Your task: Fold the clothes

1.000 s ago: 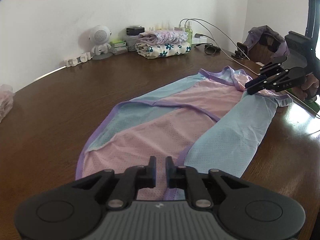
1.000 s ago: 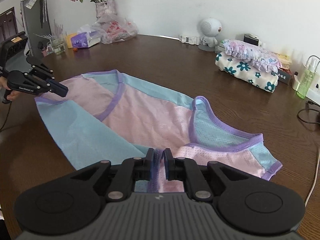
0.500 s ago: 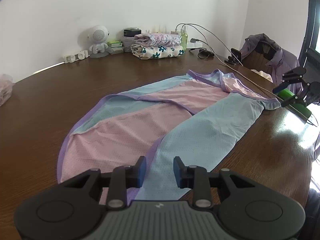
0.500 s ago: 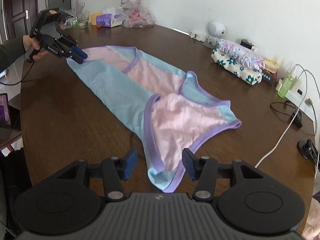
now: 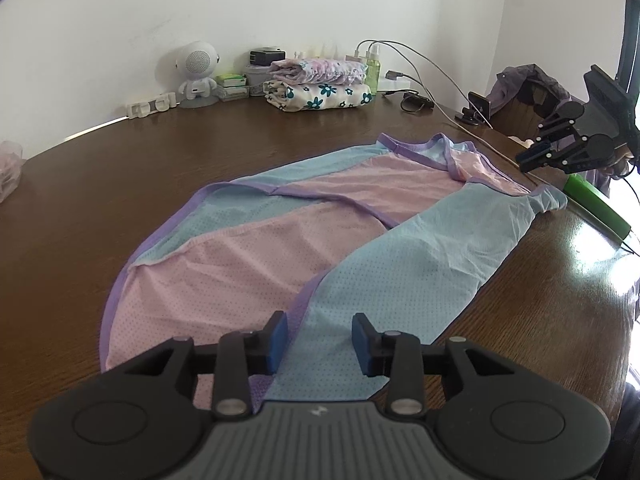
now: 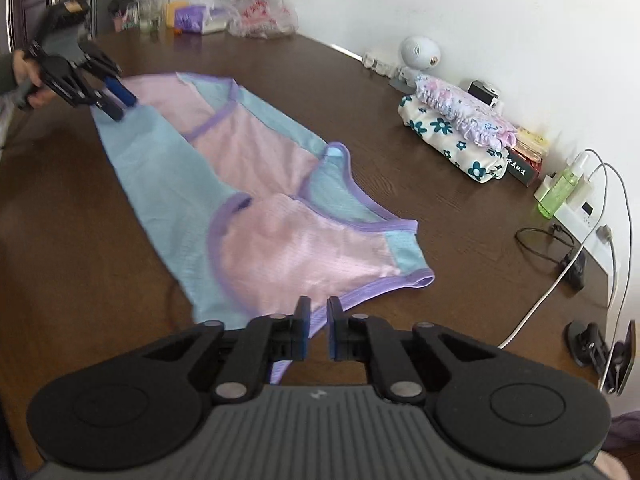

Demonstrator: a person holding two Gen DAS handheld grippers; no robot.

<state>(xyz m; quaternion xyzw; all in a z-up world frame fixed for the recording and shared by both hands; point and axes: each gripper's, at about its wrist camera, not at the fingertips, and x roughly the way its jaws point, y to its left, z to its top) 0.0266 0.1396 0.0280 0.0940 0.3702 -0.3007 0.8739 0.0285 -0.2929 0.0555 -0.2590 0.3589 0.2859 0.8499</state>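
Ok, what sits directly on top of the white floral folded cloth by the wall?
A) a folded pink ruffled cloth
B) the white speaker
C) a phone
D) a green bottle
A: a pink ruffled cloth lies stacked on the floral cloth; bottle and speaker stand on the table beside it.

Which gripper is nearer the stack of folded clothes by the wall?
Right. The right gripper sits at the garment end closer to the stack of folded clothes. The left gripper is at the opposite end, with the stack across the table.
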